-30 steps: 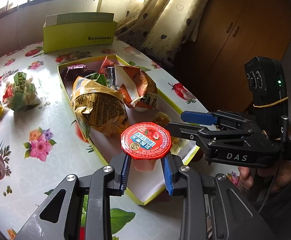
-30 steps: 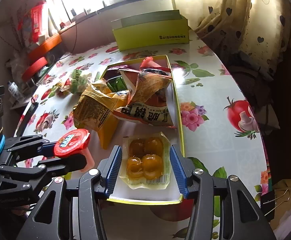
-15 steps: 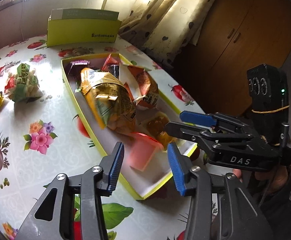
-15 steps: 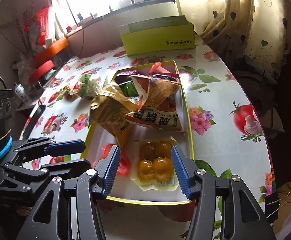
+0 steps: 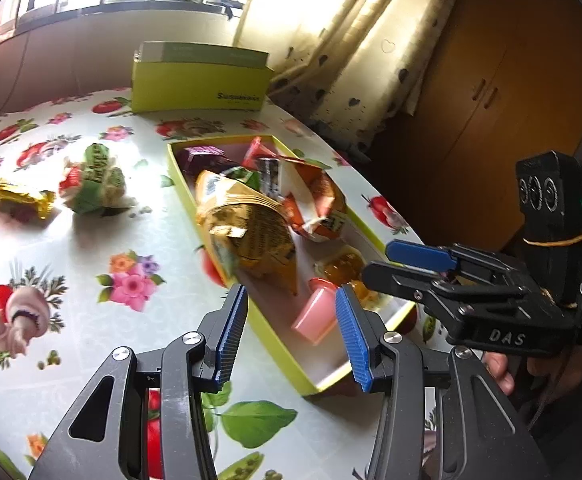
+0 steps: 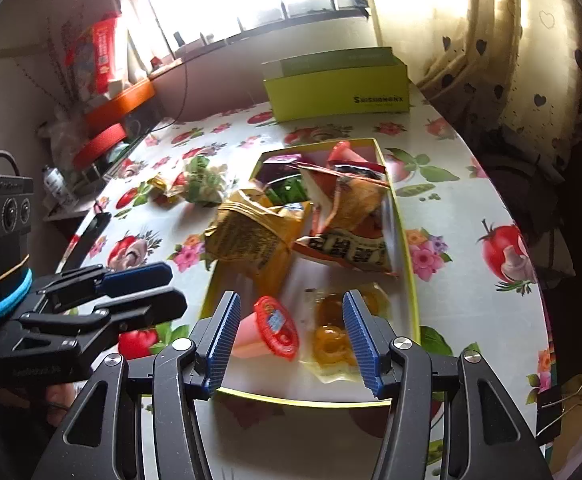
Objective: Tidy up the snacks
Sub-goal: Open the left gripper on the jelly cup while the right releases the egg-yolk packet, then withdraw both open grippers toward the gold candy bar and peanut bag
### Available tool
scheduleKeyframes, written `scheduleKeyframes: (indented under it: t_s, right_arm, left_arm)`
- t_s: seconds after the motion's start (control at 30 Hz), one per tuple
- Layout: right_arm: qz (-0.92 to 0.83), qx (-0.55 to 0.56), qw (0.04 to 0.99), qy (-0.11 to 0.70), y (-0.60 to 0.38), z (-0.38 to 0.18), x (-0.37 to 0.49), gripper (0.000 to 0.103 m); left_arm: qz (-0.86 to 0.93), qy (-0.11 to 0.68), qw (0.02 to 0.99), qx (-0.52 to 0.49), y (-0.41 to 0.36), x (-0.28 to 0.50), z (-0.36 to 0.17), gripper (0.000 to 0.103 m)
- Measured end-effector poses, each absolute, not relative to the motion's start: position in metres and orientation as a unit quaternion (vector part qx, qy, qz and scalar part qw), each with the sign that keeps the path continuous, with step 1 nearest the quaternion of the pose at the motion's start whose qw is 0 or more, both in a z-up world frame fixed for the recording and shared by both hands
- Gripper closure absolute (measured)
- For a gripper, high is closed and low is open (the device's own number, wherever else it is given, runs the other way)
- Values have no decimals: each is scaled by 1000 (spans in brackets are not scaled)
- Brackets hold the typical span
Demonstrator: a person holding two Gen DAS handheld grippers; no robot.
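Near tray's point(image 6: 409, 280) front edge: jelly cup point(image 6: 269, 330) on its side, my left claw point(image 5: 291, 330) and right claw point(image 6: 291, 344) both released; judged risk: it rolls, crowding remaining snacks

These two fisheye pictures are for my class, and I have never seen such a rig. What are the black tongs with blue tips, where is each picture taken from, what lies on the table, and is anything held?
No robot: a person holds a two-finger gripper in each hand, with a camera on each looking along its fingers. One picture looks out from the left gripper, the other from the right gripper; each also shows the other. On the flowered table stands a green tray with snack bags, a pink jelly cup on its side and a clear pack of yellow sweets. Two more snacks lie outside it. Both grippers are open, holding nothing.
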State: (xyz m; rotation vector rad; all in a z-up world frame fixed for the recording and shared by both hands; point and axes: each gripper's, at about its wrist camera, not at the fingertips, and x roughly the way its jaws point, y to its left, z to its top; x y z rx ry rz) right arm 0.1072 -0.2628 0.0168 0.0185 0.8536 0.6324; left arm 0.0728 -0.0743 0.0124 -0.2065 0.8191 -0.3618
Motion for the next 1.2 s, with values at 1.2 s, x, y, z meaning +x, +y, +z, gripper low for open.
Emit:
scheduleKeyframes:
  t_s: [1.2]
  right_arm:
    - [378, -57, 837, 392, -132, 45, 144, 49]
  left_arm:
    - [-15, 371, 917, -146, 62, 79, 17, 56]
